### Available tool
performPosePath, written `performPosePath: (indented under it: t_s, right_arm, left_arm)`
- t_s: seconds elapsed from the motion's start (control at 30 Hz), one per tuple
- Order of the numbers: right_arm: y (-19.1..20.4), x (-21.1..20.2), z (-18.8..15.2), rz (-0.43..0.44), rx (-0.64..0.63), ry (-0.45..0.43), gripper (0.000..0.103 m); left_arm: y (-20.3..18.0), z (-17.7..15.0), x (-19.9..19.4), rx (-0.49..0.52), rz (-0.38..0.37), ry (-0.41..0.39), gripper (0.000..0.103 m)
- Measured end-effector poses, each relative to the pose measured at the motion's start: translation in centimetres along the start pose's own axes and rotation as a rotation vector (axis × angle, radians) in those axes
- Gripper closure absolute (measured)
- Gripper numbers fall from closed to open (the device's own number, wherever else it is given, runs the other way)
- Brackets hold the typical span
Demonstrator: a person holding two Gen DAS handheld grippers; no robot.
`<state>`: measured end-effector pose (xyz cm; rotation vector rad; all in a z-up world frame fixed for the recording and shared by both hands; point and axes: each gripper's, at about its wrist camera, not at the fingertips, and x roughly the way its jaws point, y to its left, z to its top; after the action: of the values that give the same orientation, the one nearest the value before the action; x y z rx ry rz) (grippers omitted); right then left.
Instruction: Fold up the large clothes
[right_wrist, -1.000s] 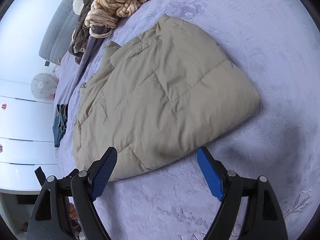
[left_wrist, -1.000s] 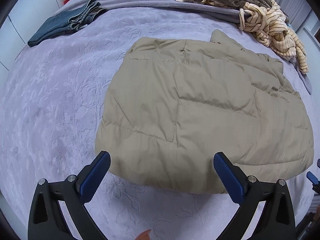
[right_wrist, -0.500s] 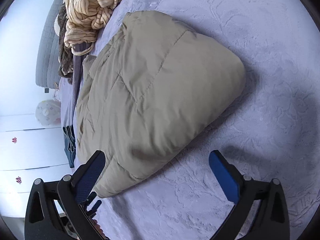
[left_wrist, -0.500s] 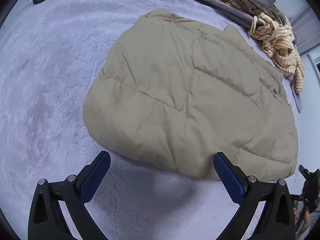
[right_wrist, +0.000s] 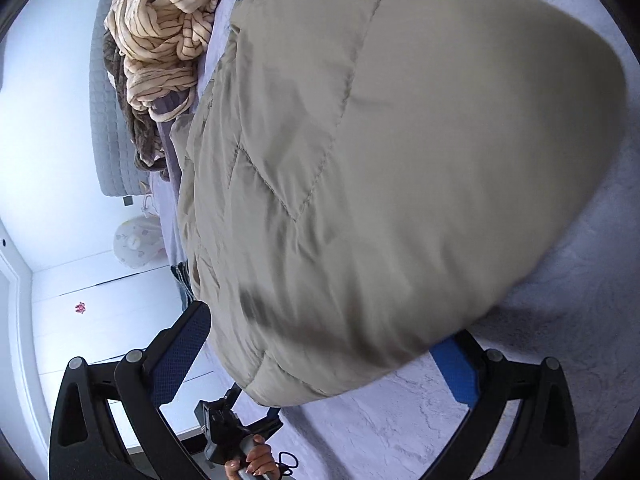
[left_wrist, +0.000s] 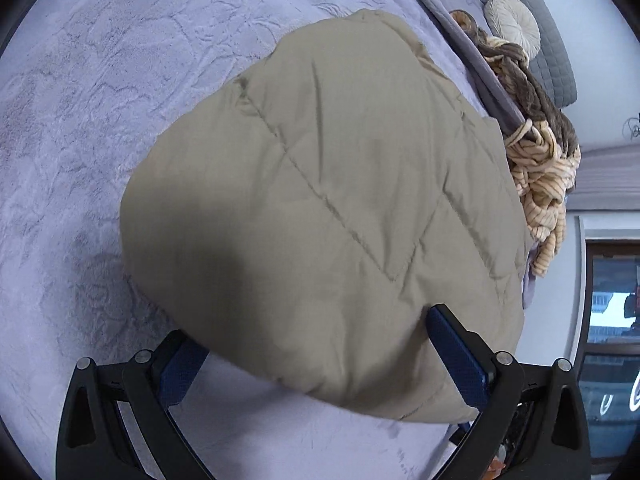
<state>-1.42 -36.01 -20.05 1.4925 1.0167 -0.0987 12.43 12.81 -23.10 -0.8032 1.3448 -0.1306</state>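
A beige quilted jacket, folded into a thick pad, lies on the lilac bedspread. My left gripper is open at its near edge. The hem bulges between the jaws, hiding the left fingertip, while the right finger lies against the fabric. In the right wrist view the jacket fills most of the picture. My right gripper stands open at its widest around the near corner, and neither blue pad visibly squeezes it. Low in that view, a hand holds the left gripper.
A cream striped garment and a brown knit are heaped at the bed's far side by a grey headboard and a round cushion. A window is on the right. White cupboard doors stand beyond the bed.
Both grippers have dropped and rolled in towards the jacket's near edge, which now sits between their jaws. The right jaws widened after the earliest frame. The jacket has not moved.
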Motion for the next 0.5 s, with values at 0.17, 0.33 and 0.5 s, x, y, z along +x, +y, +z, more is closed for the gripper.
performPosePath:
  t_s: [0.17, 0.33, 0.5]
  right_arm:
    - [0.8, 1.9, 0.7, 0.044, -0.016, -0.006, 0.000]
    - [0.7, 3.6, 1.5, 0.031, 0.011, -0.002, 0.000]
    - [0.2, 3.0, 1.4, 0.032, 0.063, 0.000, 0.061]
  left_arm:
    - [-0.1, 1.7, 1.8, -0.053, -0.011, -0.045, 0.000]
    - [-0.8, 2.1, 2.2, -0.073, 0.005, -0.114, 0.039]
    - [-2.9, 1.7, 0.1, 0.076, -0.003, -0.145, 0.083]
